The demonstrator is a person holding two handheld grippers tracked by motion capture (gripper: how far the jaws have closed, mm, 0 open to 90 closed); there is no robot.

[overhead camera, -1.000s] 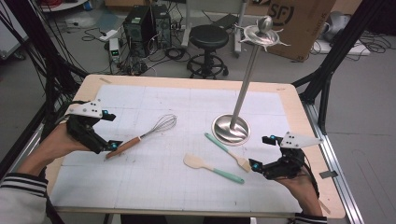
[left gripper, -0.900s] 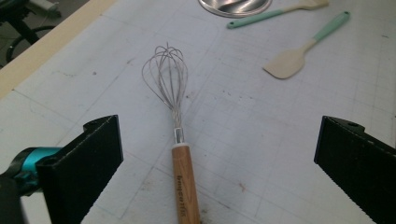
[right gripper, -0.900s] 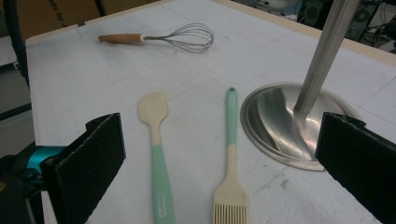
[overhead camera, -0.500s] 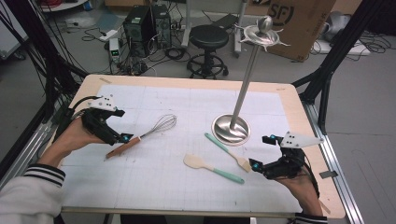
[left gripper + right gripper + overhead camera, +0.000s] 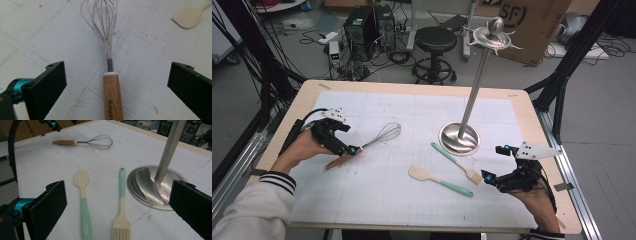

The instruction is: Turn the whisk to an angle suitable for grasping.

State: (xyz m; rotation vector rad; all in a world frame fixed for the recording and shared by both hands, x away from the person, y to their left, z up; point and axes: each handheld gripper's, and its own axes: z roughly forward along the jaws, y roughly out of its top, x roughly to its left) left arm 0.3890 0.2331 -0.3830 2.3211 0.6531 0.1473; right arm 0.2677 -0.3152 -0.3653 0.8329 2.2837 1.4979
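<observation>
Whisk [image 5: 371,142] lies flat on the left half of the table [image 5: 422,92], long axis on a diagonal in the high view: wooden handle toward the near-left, wire loops toward the far-right, pointing roughly at the stand's base. In the left gripper view the handle runs straight up the middle, wires fanning out at the top.

Left gripper [image 5: 116,82] sits over the handle end, jaws spread wide, one on either side of the handle and clear of it — no contact visible. Handle's lower end is cut off by the bottom edge of that view; printing on the wood is too partial to read. In the high view the gripper body covers part of the handle.

Right gripper [image 5: 120,207] rests at the near-right of the table, jaws likewise spread, nothing between them but bare table surface.

Count: one whisk; one spatula [image 5: 439,180] with pale blade and mint handle; one pastry brush [image 5: 456,163] with mint handle and pale bristled head; one metal stand [image 5: 459,138] — round dished base, tilted pole, spiked disc on top. Two grippers, two hands.

Spatula and brush lie near each other between whisk and right gripper, not touching. In the right gripper view the stand's pole is cut off at the top edge.
</observation>
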